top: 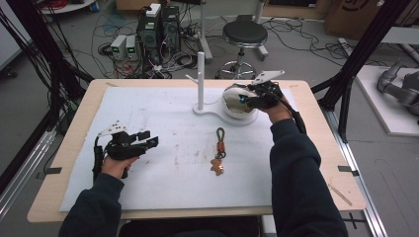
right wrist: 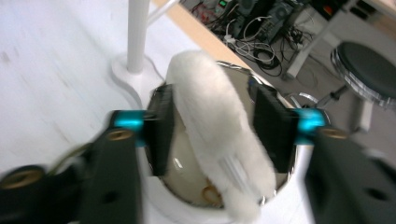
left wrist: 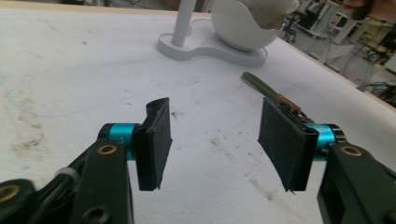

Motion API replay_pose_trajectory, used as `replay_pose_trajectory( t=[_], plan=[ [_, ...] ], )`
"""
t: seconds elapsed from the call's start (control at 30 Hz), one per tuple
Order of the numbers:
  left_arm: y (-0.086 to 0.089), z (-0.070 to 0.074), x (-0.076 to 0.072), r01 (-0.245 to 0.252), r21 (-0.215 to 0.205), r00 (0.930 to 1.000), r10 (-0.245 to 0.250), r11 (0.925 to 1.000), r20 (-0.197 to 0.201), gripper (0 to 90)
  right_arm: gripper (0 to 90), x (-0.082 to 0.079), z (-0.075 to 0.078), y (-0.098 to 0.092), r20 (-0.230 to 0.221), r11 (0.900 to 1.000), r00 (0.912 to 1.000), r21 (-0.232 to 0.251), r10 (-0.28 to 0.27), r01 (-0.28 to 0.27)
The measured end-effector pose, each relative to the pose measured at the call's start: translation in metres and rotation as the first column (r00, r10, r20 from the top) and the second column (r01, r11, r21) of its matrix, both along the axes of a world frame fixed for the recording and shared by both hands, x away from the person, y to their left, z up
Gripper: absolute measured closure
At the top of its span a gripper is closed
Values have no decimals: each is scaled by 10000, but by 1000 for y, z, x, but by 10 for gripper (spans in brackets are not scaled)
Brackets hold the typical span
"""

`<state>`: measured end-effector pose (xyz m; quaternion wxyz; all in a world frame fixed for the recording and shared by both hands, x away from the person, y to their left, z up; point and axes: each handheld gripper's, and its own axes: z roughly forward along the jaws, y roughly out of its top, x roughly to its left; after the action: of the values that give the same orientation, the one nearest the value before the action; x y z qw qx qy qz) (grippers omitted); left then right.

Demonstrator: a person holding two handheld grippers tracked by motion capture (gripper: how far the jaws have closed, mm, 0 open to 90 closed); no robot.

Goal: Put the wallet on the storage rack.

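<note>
High view sets the right gripper (top: 247,100) over a smooth white egg-shaped bowl (top: 236,113) near the table's (top: 69,138) far edge, beside a slim white post (top: 200,79) on the same flat white base. Right gripper view has its black jaws apart astride a fluffy white pad (right wrist: 219,130) leaning in the glossy bowl, pads not visibly pressing. The left gripper (top: 148,140), jaws apart around nothing, hangs near the left edge; a braided-loop key ring (top: 218,152) with a brown charm lies mid-table; no legible writing.
</note>
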<state>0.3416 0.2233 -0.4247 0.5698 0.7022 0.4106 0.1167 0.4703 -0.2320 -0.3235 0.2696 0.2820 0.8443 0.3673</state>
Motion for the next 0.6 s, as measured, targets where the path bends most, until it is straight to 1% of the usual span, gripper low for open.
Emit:
replay_pose_trajectory(
  t=[0.03, 0.07, 0.1, 0.13, 0.17, 0.2, 0.23, 0.27, 0.3, 0.37, 0.4, 0.43, 0.47, 0.53, 0.57, 0.6],
  plan=[
    [0, 1, 0, -104, 106, 9998, 102, 9999, 163, 372, 454, -5, 3, -3, -186, 9994, 9997, 333, -124, 130],
    [0, 3, -1, -266, 207, 9991, 259, 9994, 337, 334, 440, -11, 5, -7, -143, 9979, 9998, 623, -166, 174],
    [0, 4, -1, -395, 295, 9979, 379, 9988, 518, 285, 414, -19, 5, -12, 138, 9951, 9996, 959, -253, 239],
    [1, 6, -2, -498, 426, 9963, 466, 9978, 719, 234, 370, -26, 7, -16, -46, 9928, 9991, 1124, -421, 423],
    [2, 7, -2, -550, 388, 9950, 515, 9977, 860, 179, 345, -31, 9, -20, -240, 9906, 9986, 1272, -481, 508],
    [4, 7, -2, -590, 363, 9943, 554, 9976, 911, 168, 344, -39, 8, -25, -149, 9846, 9983, 1649, -567, 584],
    [5, 8, -2, -639, 371, 9938, 602, 9973, 932, 168, 329, -46, 7, -30, -199, 9798, 9980, 1900, -593, 620],
    [7, 7, -2, -740, 416, 9935, 700, 9964, 902, 168, 307, -53, 6, -34, -321, 9790, 9973, 1909, -661, 710],
    [8, 7, -2, -852, 487, 9928, 807, 9952, 880, 168, 300, -60, 4, -38, -257, 9759, 9970, 2043, -724, 761],
    [11, 7, -1, -932, 518, 9926, 888, 9943, 824, 169, 297, -74, -4, -47, -346, 9681, 9967, 2373, -737, 799],
    [12, 6, -1, -940, 526, 9924, 894, 9942, 849, 170, 288, -81, -10, -51, -366, 9657, 9962, 2451, -789, 855],
    [12, 7, -1, -969, 515, 9921, 923, 9940, 848, 170, 278, -87, -16, -54, -408, 9660, 9954, 2407, -867, 941],
    [13, 6, -1, -969, 524, 9917, 919, 9939, 897, 170, 273, -92, -23, -57, -489, 9671, 9944, 2329, -935, 1024],
    [13, 6, -1, -947, 517, 9924, 902, 9942, 835, 172, 273, -101, -36, -60, -682, 9714, 9924, 2083, -1020, 1141],
    [13, 6, -1, -950, 499, 9924, 907, 9942, 826, 172, 274, -107, -46, -60, -943, 9730, 9889, 1904, -1145, 1308],
    [13, 6, -1, -923, 507, 9928, 879, 9944, 815, 174, 276, -109, -51, -60, -1136, 9716, 9864, 1912, -1191, 1393]
  ],
)
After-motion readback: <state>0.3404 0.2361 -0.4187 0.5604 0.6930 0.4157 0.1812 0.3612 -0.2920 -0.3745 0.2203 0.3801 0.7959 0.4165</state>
